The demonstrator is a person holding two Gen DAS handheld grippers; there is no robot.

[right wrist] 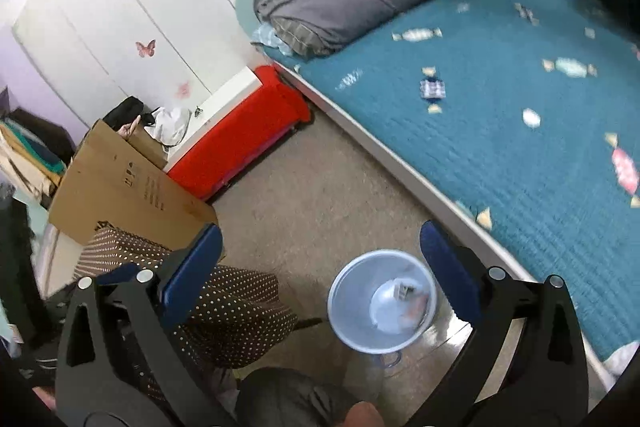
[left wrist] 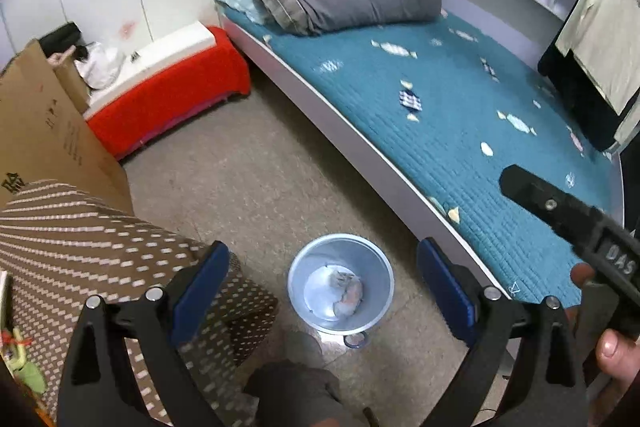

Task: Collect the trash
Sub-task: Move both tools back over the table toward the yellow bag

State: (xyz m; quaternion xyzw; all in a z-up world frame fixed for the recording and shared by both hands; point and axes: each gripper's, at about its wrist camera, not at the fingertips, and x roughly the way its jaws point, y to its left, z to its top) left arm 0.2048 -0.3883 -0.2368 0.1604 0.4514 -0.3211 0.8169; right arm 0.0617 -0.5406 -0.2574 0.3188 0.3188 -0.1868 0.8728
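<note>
Both grippers hang above the bin [left wrist: 341, 283], which stands on the floor [left wrist: 256, 179] just beside the bed [left wrist: 460, 115], likely so wrappers picked off the bed can drop straight in. The left gripper [left wrist: 323, 287] is spread wide and holds nothing; the right gripper [right wrist: 322, 271] is likewise spread and empty, its view blurred. The bin is pale blue, round and open-topped, with a few crumpled wrappers [left wrist: 347, 291] at its bottom. More trash lies on the teal cover, among them a dark checked wrapper [left wrist: 410, 101], well apart from the bin.
</note>
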